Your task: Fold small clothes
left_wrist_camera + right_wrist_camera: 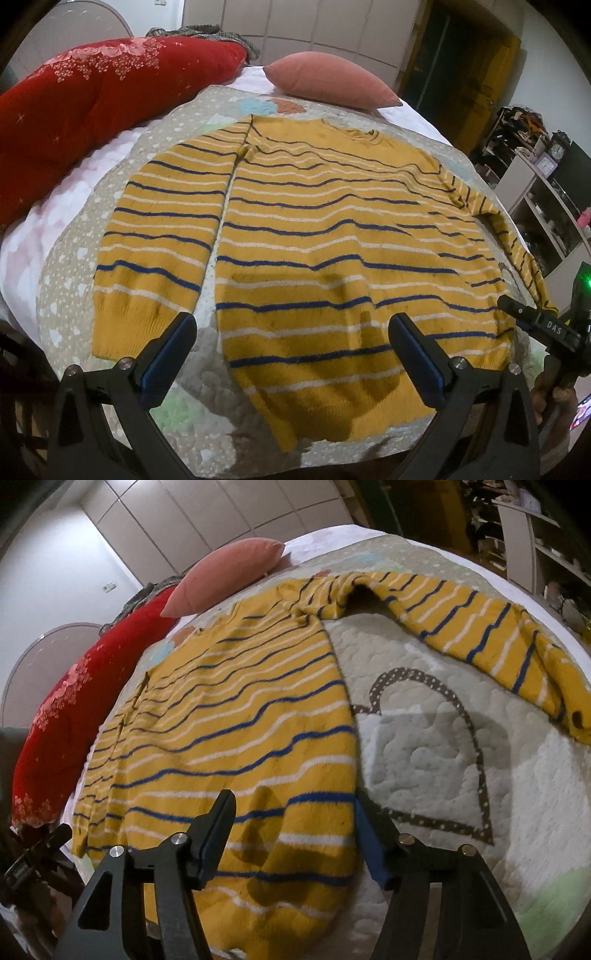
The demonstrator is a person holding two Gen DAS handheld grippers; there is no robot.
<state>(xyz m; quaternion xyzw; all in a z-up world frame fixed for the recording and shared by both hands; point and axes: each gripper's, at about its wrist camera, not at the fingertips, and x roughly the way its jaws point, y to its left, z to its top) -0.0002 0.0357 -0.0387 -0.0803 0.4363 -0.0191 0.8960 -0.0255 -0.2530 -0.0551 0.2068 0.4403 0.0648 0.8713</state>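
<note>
With both the left claw (291,332) and right claw (295,823) released, the sweater (314,229) hem (flat on the bed (424,746)) is best pinched at both corners.

**Hidden and Cut Off**

The sweater's (317,236) near hem ran under the left gripper's (293,345) fingers in the left view, and its right cuff passed behind the right gripper (543,325), of which only a dark edge showed there. In the right view the sweater's lower corner lay behind the fingers (214,842), and the left sleeve was too foreshortened to make out. The red quilt (92,110) was cut by the left edge. The shelf (546,206) held items too small to identify. The quilted mat's (443,753) near edge fell below both pictures.
</note>
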